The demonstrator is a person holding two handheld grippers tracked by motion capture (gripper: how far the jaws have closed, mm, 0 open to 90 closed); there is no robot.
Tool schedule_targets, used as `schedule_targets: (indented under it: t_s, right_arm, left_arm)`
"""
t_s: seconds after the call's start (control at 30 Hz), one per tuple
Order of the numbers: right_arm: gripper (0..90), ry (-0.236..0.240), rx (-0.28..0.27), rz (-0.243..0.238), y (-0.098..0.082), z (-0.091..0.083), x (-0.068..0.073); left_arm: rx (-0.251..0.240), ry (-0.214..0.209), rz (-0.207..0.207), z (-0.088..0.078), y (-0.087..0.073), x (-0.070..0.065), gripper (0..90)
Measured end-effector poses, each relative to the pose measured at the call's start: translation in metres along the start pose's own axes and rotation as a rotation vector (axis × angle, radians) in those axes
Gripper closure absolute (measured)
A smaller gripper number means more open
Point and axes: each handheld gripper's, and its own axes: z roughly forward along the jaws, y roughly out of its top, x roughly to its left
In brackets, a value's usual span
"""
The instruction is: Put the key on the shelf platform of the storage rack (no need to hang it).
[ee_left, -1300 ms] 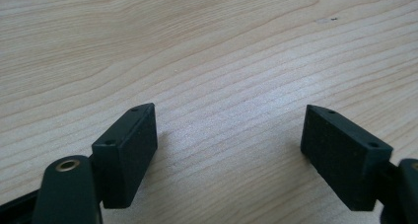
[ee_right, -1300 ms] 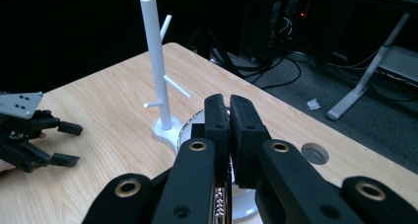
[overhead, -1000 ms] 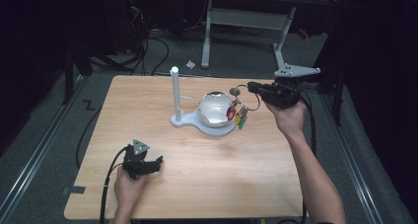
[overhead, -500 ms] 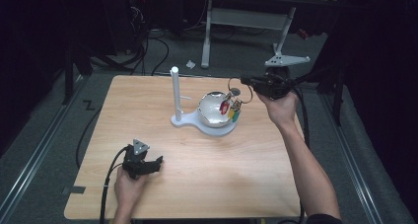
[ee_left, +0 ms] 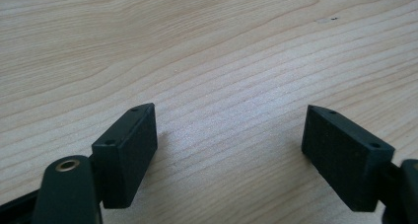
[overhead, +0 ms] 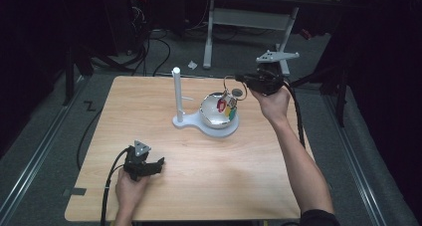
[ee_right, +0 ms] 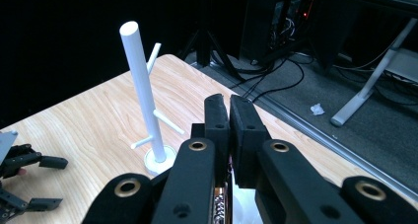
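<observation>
Left gripper [overhead: 158,165] resting near the tabletop [overhead: 209,186] front-left corner, jaws standing apart, white bowl [overhead: 215,111] sitting mid-tabletop beside the peg stand [overhead: 176,94], right gripper [overhead: 238,78] hovering toward the far-right corner, jaws pinching a key ring [overhead: 230,89] with coloured tags dangling over the bowl.

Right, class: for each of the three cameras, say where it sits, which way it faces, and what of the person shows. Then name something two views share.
High view: above the table's near edge, looking forward and down on the wooden table; both forearms, left gripper, right gripper holding a key ring.
Left gripper view: rides the left gripper, facing bare tabletop between open jaws.
Right gripper view: rides the right gripper, jaws shut, facing the white peg stand.
Shared: the stand and left gripper.
</observation>
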Motion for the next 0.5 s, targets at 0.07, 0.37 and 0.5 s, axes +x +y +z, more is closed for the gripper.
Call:
schedule_targets:
  t_s: [0.07,0.37,0.5]
  right_arm:
    - [87.9,0.004,0.002,0.002,0.000,0.005,0.001]
    - [87.8,-0.002,0.031,0.009,-0.002,0.026,0.003]
    - [87.8,-0.003,0.057,0.003,-0.009,0.040,0.003]
  left_arm:
    - [0.000,0.000,0.000,0.000,0.000,0.000,21.8]
    - [0.000,-0.001,0.000,0.000,0.000,0.000,21.7]
    - [-0.001,-0.002,0.000,0.000,0.000,0.000,21.7]
